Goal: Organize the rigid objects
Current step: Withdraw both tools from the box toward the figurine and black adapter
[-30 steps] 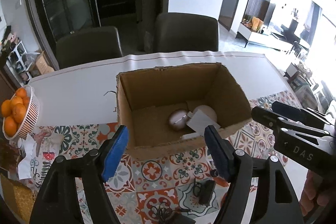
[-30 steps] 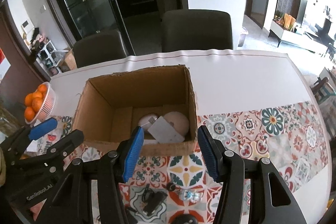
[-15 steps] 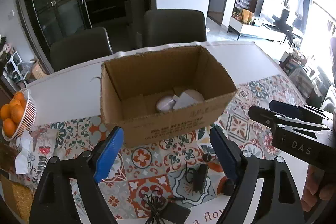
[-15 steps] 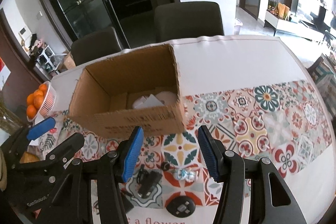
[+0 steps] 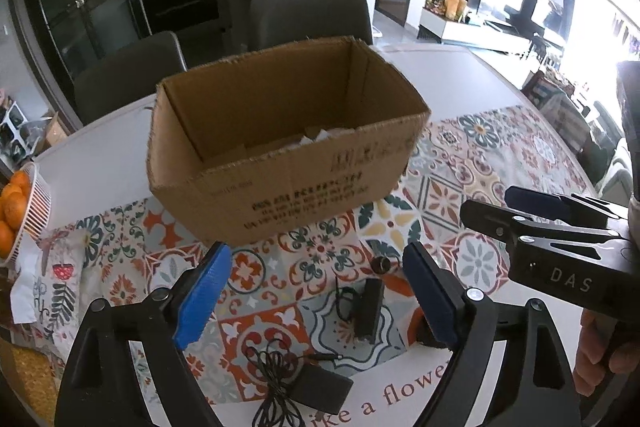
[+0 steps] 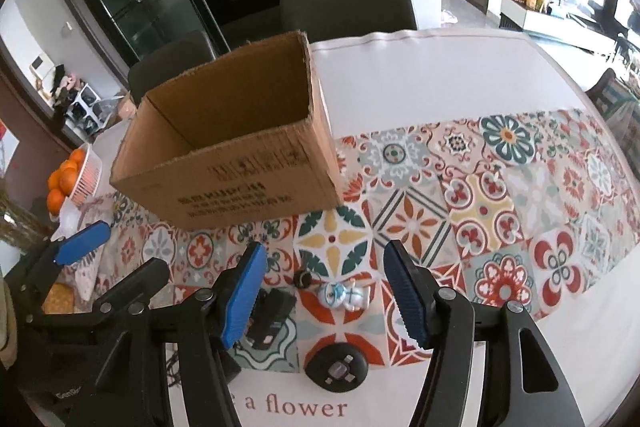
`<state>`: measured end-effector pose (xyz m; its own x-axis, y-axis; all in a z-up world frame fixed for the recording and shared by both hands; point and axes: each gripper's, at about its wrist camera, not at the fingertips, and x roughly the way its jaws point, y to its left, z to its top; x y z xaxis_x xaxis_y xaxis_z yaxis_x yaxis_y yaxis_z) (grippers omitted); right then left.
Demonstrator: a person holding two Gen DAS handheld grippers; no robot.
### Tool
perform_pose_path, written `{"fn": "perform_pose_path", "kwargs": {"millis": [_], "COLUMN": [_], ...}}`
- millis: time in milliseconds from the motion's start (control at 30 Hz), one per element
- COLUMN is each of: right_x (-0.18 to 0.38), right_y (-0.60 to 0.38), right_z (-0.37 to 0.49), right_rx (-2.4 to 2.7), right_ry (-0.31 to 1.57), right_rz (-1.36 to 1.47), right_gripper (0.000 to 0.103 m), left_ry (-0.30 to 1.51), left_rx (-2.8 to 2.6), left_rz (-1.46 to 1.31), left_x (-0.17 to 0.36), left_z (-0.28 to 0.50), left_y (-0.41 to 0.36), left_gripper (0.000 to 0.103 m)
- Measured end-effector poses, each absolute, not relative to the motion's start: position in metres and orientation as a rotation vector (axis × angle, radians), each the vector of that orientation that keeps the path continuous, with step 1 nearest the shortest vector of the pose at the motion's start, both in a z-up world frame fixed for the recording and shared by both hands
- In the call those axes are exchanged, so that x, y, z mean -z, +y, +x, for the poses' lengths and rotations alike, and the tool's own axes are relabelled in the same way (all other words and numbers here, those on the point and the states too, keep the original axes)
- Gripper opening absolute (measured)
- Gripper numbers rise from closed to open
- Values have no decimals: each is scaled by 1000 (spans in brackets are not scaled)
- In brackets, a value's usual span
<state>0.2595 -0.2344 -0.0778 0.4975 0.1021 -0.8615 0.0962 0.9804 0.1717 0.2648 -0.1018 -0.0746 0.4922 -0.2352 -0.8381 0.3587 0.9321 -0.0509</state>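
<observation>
An open cardboard box [image 5: 288, 147] [image 6: 240, 163] stands on the patterned tablecloth, with pale items barely visible inside in the left wrist view. In front of it lie a black adapter [image 5: 368, 307] [image 6: 268, 315], a black charger with coiled cable [image 5: 316, 391], a small black knob [image 5: 381, 264] [image 6: 302, 279], a white-blue figurine [image 6: 344, 297] and a round black disc [image 6: 336, 367]. My left gripper [image 5: 316, 303] is open and empty above the adapter. My right gripper [image 6: 326, 299] is open and empty above the figurine.
A white basket of oranges [image 5: 24, 211] [image 6: 76, 179] sits at the table's left edge beside a crumpled cloth [image 5: 52, 279]. Two dark chairs [image 5: 308, 19] stand behind the table. The white table surface [image 6: 420, 75] stretches to the right of the box.
Both grippers have pulled back and lowered away from the box, so its inside is mostly hidden and the small objects in front have come into view. Both stay open.
</observation>
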Motion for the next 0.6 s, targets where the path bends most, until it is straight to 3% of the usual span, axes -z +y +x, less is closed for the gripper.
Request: {"fn": "perform_pose_path", "kwargs": {"millis": [600], "right_x": [125], "right_y": [-239], "right_z": [248], "right_rx": [-16], "right_ry": [1143], "right_rz": [258], "right_gripper": [62], "left_ry": [1122], "left_rx": [412], "left_rz": [182], "left_x": [122], "left_z": [253], "left_y": [-114], "left_gripper": [86]}}
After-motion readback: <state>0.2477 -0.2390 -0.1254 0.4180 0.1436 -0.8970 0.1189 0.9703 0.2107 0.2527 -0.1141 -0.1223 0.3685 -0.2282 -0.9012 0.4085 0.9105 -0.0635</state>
